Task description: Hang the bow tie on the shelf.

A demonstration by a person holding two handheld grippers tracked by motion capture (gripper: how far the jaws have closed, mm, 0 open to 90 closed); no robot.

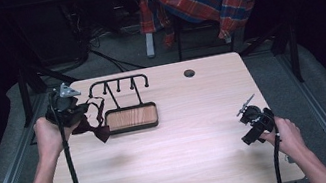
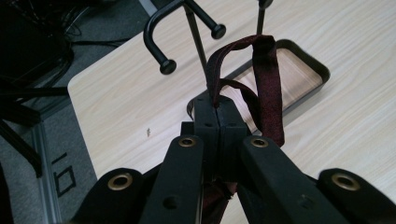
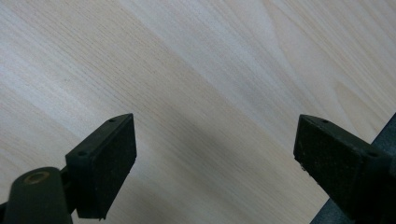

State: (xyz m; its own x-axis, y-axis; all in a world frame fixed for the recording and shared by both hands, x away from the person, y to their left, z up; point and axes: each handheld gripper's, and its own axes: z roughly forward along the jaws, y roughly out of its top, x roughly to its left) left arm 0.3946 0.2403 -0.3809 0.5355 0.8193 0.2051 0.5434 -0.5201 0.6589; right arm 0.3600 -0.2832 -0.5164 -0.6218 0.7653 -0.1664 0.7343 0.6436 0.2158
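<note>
The left tool [image 1: 73,112], at about nine o'clock on the bench [image 1: 185,143], is clenched on a dark red bow tie [image 1: 97,126]; in the left gripper view its strap [image 2: 266,84] loops up from the pressed-together jaws. The tie hangs just at the nine o'clock side of a black hook rack [image 1: 119,86] with a wood-floored tray [image 1: 131,118]. The right tool [image 1: 254,128] rests near four o'clock, released, jaws wide apart over bare wood. No writing can be read anywhere.
</note>
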